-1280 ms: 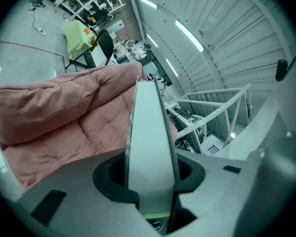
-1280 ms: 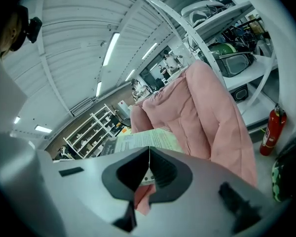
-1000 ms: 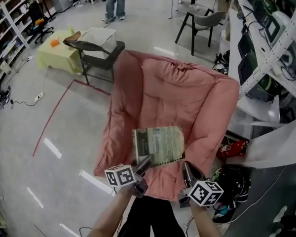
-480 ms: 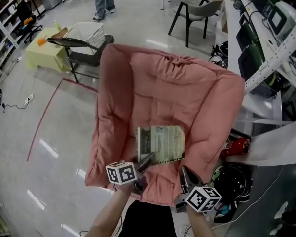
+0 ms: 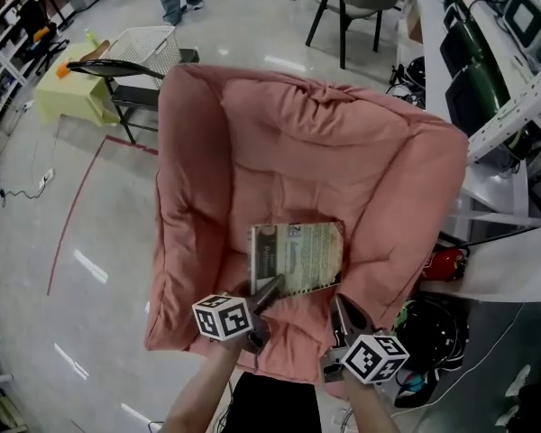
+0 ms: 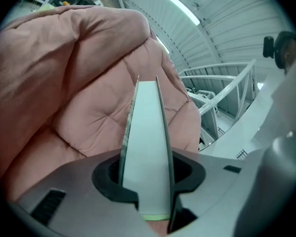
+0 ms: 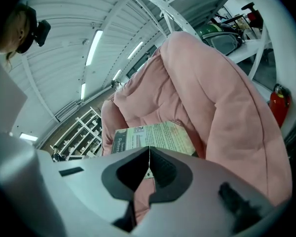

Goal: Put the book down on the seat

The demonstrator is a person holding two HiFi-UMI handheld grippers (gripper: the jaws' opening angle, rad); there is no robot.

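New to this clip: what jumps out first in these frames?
The big pink padded chair fills the middle of the head view. Over its seat, a book is clamped at its near left corner by the left hand-held gripper. The right hand-held gripper, jaws together and empty, sits just beside the book's near right corner.
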